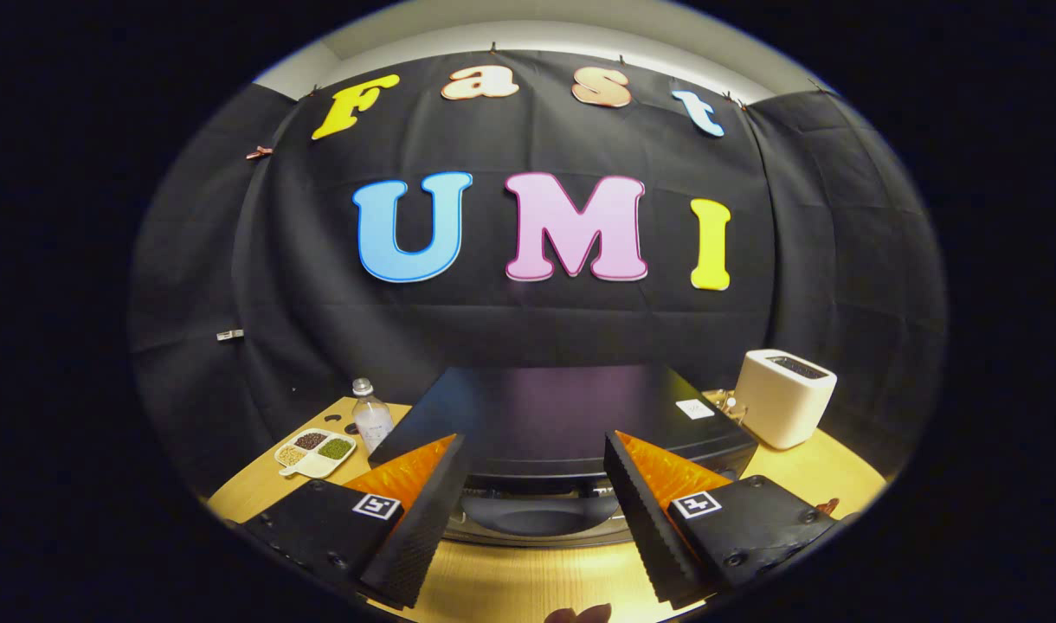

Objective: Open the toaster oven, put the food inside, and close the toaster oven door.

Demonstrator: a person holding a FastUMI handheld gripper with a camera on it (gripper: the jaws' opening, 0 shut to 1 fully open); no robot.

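Here the gripper (535, 497) hangs wide open, holding nothing, fingers spread above the wooden table (511, 588). Just ahead, between and beyond the fingertips, sits the black oven (545, 415), door handle (537, 519) showing in the gap. Left of the fingers: a bottle (371, 417) and a snack tray (315, 452). Right: a white toaster (783, 396).

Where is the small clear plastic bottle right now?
In the gripper view, the clear plastic bottle stands on the wooden table, left of the black toaster oven, just behind the divided white snack tray, beyond the open gripper.
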